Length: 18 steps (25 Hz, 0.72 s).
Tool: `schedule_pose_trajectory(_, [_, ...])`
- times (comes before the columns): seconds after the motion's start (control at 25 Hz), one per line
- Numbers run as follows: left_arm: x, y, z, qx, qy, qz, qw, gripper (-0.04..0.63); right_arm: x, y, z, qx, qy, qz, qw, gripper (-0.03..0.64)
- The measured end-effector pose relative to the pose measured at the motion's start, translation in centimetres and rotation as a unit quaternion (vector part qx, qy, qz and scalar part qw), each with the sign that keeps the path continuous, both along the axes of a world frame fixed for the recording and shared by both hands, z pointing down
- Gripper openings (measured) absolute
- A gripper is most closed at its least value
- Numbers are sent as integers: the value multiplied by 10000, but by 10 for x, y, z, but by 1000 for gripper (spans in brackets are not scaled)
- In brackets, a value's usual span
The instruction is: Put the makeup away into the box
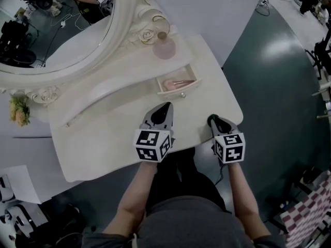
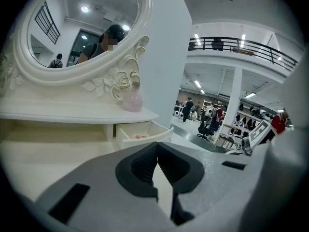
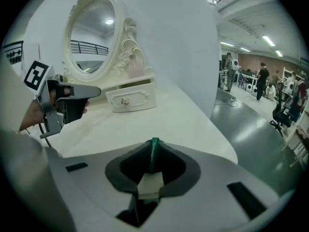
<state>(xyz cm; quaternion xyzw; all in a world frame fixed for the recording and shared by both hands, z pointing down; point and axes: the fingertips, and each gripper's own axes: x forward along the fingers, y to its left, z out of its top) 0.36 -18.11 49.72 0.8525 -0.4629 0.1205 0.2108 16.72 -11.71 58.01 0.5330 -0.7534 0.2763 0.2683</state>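
Observation:
A small cream drawer [image 1: 182,91] stands pulled out of the vanity's raised shelf, with a pink makeup item [image 1: 178,82] lying inside. My right gripper [image 1: 212,119] is low over the tabletop's front right part, its jaws shut on a thin green makeup stick [image 3: 153,154] that stands edge-on between the tips. My left gripper [image 1: 165,107] is shut with nothing in it, pointing toward the drawer [image 2: 142,135] from a short way in front. The right gripper view shows the drawer front [image 3: 131,99] with its knob, and the left gripper [image 3: 72,98] beside it.
A pink perfume bottle [image 1: 164,48] stands on the shelf above the drawer, by the ornate oval mirror [image 1: 57,30]. The cream tabletop [image 1: 103,138] curves round to its front edge near the person's body. Dark floor lies to the right; yellow flowers [image 1: 19,110] sit at far left.

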Motion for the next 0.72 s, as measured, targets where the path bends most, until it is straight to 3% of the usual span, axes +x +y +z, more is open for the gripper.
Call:
schedule_pose_trajectory(0.32, [-2,2,-1,27,31,-53,10000,6,-4,0,2,62,541,-170,9984,44])
schedule_pose_trajectory(0.72, [-6,5,-13,152,-1,-99,9998,6,-5,0,1,101,569,-245,9980,9])
